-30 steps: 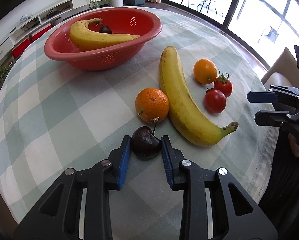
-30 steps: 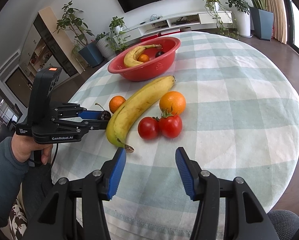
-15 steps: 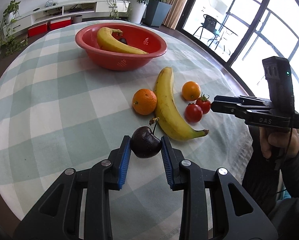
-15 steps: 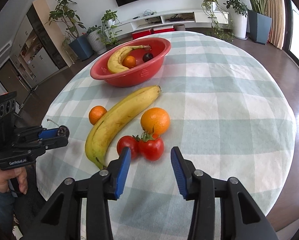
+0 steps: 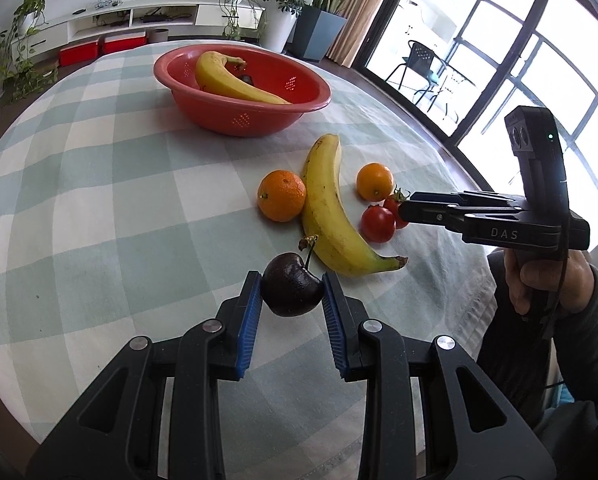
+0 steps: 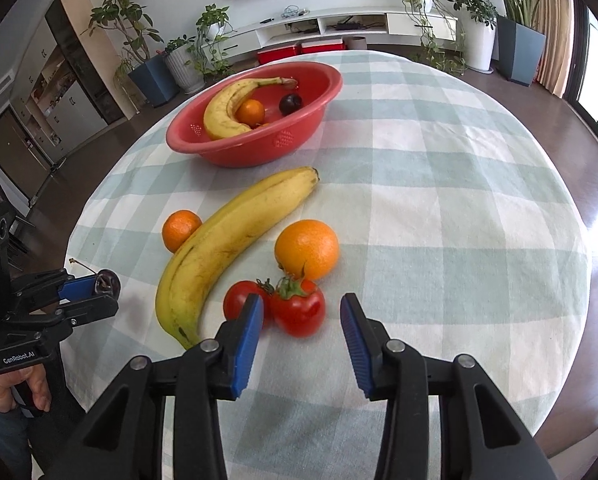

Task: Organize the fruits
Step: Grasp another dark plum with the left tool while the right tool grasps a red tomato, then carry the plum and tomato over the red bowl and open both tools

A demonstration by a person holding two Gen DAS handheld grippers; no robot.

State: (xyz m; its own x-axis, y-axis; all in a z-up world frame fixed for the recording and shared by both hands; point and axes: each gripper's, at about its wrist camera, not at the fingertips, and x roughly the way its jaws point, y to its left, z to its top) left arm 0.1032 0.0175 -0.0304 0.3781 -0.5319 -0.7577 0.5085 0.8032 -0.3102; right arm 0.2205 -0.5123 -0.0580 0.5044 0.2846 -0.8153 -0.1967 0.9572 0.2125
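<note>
My left gripper (image 5: 291,295) is shut on a dark cherry (image 5: 291,290) and holds it above the checked tablecloth, near the table's front edge; the cherry also shows in the right wrist view (image 6: 107,282). My right gripper (image 6: 302,313) is open, its blue pads either side of a red tomato (image 6: 299,309), with a second tomato (image 6: 241,305) just left. A long banana (image 6: 227,240), a small orange (image 6: 180,230) and a larger orange (image 6: 307,249) lie on the cloth. The red bowl (image 6: 283,142) at the back holds a banana, an orange and a dark cherry.
The round table (image 6: 459,208) has a green and white checked cloth. The table edge drops off close behind both grippers. Potted plants, a white TV bench and windows stand around the room, beyond the table.
My left gripper has lifted the cherry further off the cloth. My right gripper has moved forward and down, so its pads now flank the nearer tomato.
</note>
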